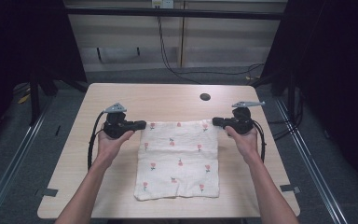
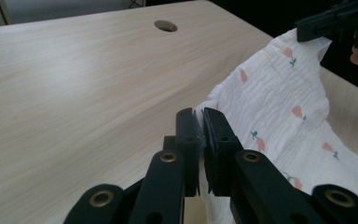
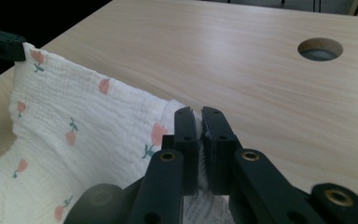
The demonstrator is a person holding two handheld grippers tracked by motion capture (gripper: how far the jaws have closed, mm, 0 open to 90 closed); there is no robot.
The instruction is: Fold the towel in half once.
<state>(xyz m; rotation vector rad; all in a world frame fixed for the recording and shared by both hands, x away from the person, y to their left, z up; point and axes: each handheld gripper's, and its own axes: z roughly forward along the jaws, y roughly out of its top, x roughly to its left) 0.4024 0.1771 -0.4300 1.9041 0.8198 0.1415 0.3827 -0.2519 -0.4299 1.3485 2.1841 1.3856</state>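
Note:
A white cloth (image 1: 179,158) printed with small pink flowers lies in the middle of the wooden table (image 1: 135,100). Its far edge is lifted off the table. My left gripper (image 1: 143,124) is shut on the cloth's far left corner, and my right gripper (image 1: 214,122) is shut on the far right corner. In the left gripper view the black jaws (image 2: 199,116) pinch the cloth's (image 2: 279,112) edge between them. The right gripper view has the same grip (image 3: 199,114), with the cloth (image 3: 74,126) sagging away to the left. The near edge of the cloth still rests on the table.
A round cable hole (image 1: 205,97) sits in the tabletop behind the cloth, toward the right. Bare wood lies left and right of the cloth. Black cables trail from both grippers along the person's forearms.

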